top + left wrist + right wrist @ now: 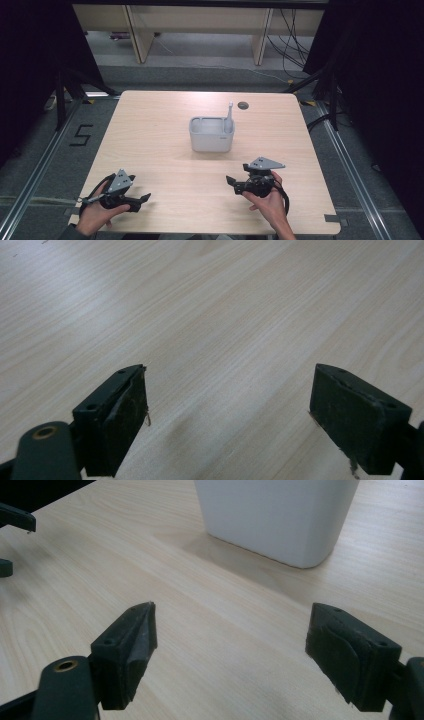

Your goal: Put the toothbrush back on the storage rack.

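Both tongs low over table, jaws spread, empty.

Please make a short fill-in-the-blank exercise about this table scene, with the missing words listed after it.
1. The white container stands on the ____.
2. The stick leans in the container's far ____ corner.
3. The jaws of the left tool are ____.
4. The right tool holds ____.

Missing words: table; right; open; nothing
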The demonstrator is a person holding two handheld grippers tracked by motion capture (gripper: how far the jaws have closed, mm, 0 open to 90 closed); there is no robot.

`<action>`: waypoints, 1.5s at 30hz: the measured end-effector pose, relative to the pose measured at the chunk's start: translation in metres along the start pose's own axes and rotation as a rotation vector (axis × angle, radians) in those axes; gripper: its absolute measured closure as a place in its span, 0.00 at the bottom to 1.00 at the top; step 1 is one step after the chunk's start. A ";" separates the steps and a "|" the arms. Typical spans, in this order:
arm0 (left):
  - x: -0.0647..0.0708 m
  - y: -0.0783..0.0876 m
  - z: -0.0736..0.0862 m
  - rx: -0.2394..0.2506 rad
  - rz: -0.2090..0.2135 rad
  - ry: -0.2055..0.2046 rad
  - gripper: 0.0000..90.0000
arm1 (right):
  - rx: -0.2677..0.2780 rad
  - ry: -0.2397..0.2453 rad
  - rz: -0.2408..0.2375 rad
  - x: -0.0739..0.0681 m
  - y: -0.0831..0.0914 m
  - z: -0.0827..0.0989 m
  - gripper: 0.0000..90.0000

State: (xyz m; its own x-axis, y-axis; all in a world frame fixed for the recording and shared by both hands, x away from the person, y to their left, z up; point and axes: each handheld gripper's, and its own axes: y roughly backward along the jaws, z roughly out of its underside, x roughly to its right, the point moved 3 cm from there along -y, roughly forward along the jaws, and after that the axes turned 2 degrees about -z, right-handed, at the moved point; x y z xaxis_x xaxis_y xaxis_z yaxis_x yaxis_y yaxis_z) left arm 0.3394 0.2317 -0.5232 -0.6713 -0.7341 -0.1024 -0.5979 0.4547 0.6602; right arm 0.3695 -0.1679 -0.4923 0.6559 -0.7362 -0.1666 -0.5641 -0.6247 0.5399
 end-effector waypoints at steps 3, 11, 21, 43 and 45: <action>0.000 0.000 0.000 0.000 0.001 0.000 0.17 | 0.004 -0.023 0.010 -0.001 0.002 0.003 0.21; 0.000 0.000 0.000 0.006 0.004 0.005 0.17 | -0.010 0.007 -0.004 -0.002 0.007 0.014 0.18; 0.001 -0.002 0.000 0.022 0.006 0.015 0.17 | -0.060 0.016 0.024 -0.008 0.020 0.028 0.19; 0.001 -0.002 0.001 0.022 0.006 0.014 0.17 | -0.150 0.048 0.047 -0.013 0.035 0.048 0.19; 0.001 -0.002 0.001 0.021 0.001 0.015 0.17 | -0.151 0.064 0.066 -0.013 0.037 0.049 0.19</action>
State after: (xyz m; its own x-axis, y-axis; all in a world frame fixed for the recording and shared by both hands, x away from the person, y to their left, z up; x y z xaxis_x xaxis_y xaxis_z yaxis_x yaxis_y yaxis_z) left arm 0.3399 0.2304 -0.5251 -0.6653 -0.7410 -0.0911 -0.6066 0.4653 0.6446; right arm 0.3157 -0.1938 -0.5107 0.6532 -0.7533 -0.0768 -0.5281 -0.5259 0.6667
